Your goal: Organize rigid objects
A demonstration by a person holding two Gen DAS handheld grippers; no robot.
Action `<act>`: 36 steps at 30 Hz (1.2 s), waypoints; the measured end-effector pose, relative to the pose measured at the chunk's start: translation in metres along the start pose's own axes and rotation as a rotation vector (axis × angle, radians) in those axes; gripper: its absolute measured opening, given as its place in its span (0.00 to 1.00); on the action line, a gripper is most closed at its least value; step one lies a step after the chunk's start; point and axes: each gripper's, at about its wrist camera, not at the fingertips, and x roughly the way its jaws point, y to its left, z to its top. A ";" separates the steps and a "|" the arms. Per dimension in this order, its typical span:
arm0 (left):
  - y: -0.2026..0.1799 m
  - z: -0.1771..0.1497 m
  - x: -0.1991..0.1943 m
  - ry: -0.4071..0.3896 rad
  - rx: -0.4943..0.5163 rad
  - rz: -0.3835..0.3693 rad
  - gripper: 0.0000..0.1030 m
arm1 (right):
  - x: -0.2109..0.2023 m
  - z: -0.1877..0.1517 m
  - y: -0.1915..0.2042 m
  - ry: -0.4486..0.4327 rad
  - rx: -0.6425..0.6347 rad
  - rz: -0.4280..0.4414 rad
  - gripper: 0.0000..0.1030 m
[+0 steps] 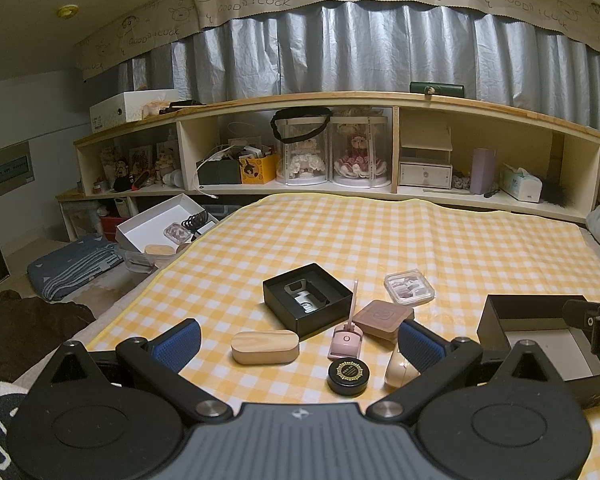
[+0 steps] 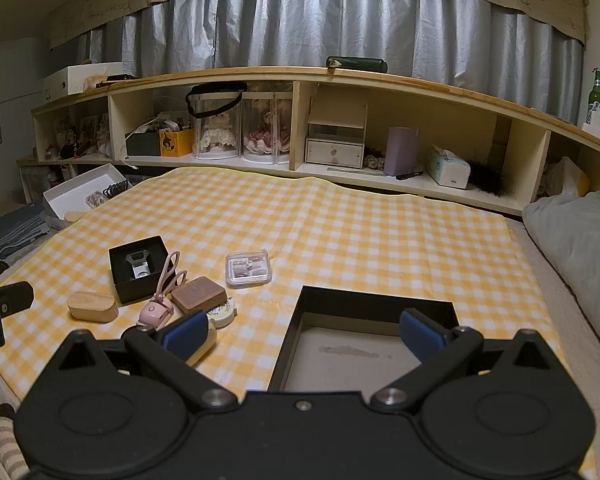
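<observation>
On the yellow checked cloth (image 1: 340, 232) lie a light wooden case (image 1: 265, 346), a small black box holding a metal opener (image 1: 307, 299), a pink curler (image 1: 346, 338), a brown square case (image 1: 383, 317), a black round tin (image 1: 348, 376), a cream case (image 1: 396, 368) and a clear plastic box (image 1: 409, 287). My left gripper (image 1: 298, 340) hovers open just before the wooden case and the tin, holding nothing. My right gripper (image 2: 302, 330) stands open over the near left part of a large black tray (image 2: 364, 300), which holds nothing visible. The same small items (image 2: 198, 294) lie left of that tray.
A long wooden shelf unit (image 1: 380, 100) with dolls, boxes and tissues runs along the far side under grey curtains. A white open box (image 1: 160, 220) with small items sits off the cloth's left corner. A grey pillow (image 2: 580, 232) lies at the right.
</observation>
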 end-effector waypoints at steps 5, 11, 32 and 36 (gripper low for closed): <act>0.000 0.000 0.000 0.000 -0.001 -0.001 1.00 | -0.001 0.001 0.000 0.001 -0.001 -0.001 1.00; 0.001 0.000 0.000 0.000 0.000 -0.001 1.00 | 0.002 -0.002 0.000 0.002 0.000 -0.002 1.00; 0.000 0.000 0.000 0.001 0.001 0.000 1.00 | 0.002 -0.002 0.000 0.007 -0.003 -0.003 1.00; 0.000 0.000 0.000 0.001 0.001 0.000 1.00 | 0.002 -0.002 0.000 0.007 -0.004 -0.003 1.00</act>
